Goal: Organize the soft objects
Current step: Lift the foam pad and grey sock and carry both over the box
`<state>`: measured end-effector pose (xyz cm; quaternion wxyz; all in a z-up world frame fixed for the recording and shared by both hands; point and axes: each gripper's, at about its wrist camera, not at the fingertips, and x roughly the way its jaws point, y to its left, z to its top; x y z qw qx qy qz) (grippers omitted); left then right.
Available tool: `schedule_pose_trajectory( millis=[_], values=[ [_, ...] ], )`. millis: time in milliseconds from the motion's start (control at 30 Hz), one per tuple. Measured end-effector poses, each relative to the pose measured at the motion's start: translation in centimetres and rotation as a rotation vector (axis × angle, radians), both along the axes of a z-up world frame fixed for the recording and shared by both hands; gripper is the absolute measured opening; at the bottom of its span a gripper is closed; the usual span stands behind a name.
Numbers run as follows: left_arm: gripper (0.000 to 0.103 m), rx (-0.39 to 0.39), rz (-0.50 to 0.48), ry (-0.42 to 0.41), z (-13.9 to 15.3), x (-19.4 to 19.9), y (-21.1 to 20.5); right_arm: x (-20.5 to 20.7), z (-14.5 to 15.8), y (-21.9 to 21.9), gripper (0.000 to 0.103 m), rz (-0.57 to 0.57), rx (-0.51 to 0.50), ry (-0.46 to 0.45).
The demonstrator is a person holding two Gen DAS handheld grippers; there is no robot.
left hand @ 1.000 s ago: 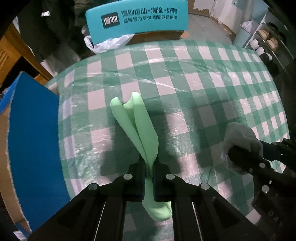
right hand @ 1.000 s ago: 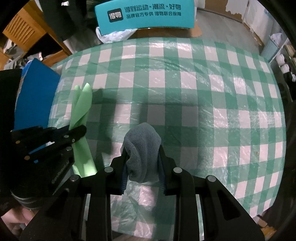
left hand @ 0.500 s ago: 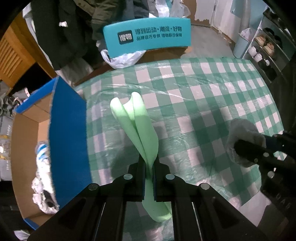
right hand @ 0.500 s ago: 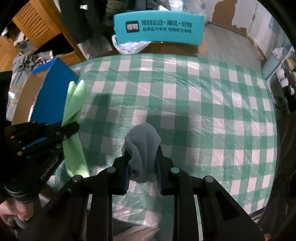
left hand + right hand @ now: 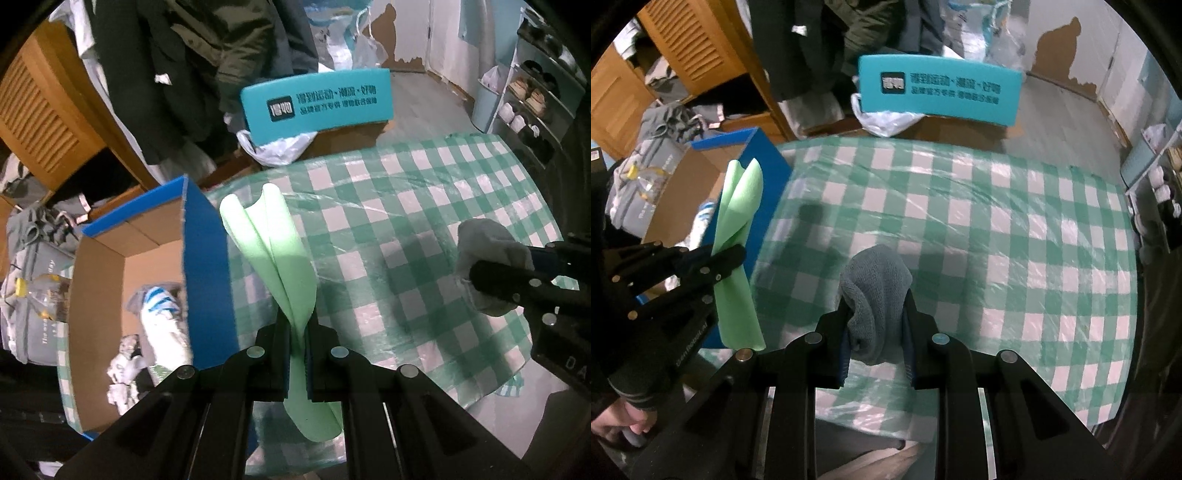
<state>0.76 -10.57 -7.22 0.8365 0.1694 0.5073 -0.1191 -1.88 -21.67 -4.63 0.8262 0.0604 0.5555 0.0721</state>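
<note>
Tongs rise off the checked surface, left tongs pinching pale green foam sheet, right tongs pinching grey knitted cloth, blue-edged cardboard box now lower left.

Indoor light, dim and uneven; room corners dark. Both views show strong fisheye bending and a black vignette at the rim. Glare streaks on the clear plastic over the checked tablecloth. Soft shadows fall on the cloth left of centre. Slight motion blur at the cardboard box; centre fairly sharp.
</note>
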Motion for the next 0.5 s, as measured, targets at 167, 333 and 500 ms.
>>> schedule_pose_trajectory(
  millis=[167, 333, 500],
  values=[
    [0.006, 0.007, 0.006, -0.050, 1.6, -0.3, 1.3, 0.3, 0.7, 1.5, 0.021, 0.027, 0.006, -0.016],
    [0.006, 0.009, 0.022, -0.079, 2.5, -0.4, 2.9, 0.7, 1.1, 3.3, 0.021, 0.057, 0.014, -0.027],
    [0.006, 0.003, 0.046, -0.091, 3.0, -0.2, 4.7, 1.2, 1.6, 5.1, 0.021, 0.085, 0.019, -0.035]
  ],
)
